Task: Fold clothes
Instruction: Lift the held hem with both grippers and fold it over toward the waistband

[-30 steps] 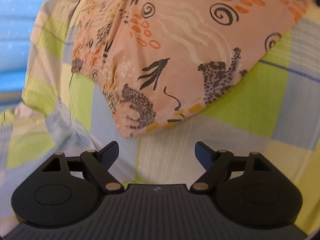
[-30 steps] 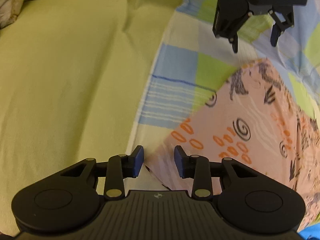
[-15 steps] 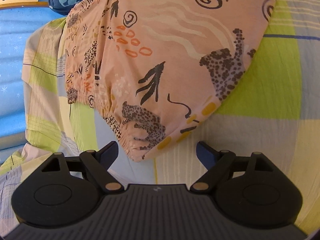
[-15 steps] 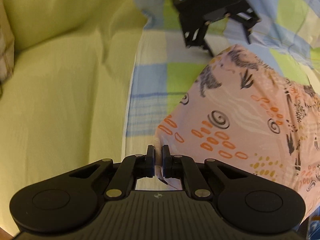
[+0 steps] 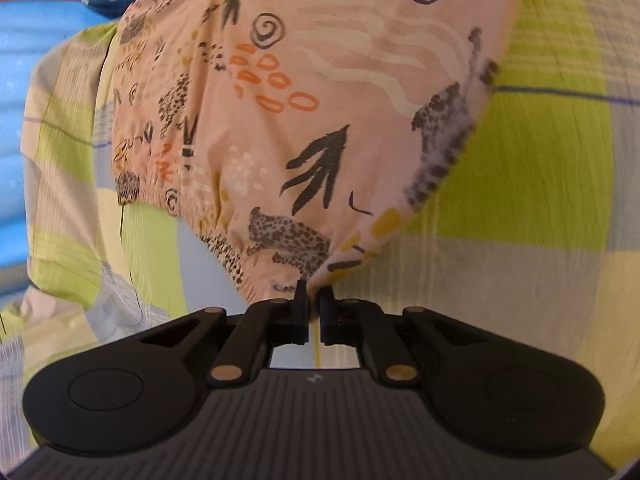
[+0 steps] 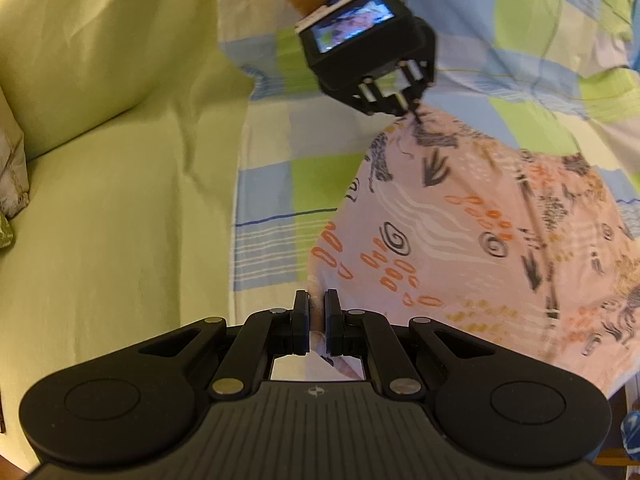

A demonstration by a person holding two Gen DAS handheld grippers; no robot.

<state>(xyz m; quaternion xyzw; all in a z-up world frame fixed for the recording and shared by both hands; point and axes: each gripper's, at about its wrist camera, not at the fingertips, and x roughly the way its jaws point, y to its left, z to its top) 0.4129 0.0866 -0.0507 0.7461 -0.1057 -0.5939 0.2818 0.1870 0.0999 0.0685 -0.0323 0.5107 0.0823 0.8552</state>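
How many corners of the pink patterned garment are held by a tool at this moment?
2. The left tool pinches one corner of the pink patterned cotton garment; the right tool pinches another corner.

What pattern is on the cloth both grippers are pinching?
The pink garment has leopards, spirals and orange ovals; the left wrist view shows it best.

You have a pink garment [image 5: 340, 92] printed with leopards, spirals and orange ovals spread over the checked blanket [image 5: 532, 168], pinched at two corners, the cloth between them looking taut.
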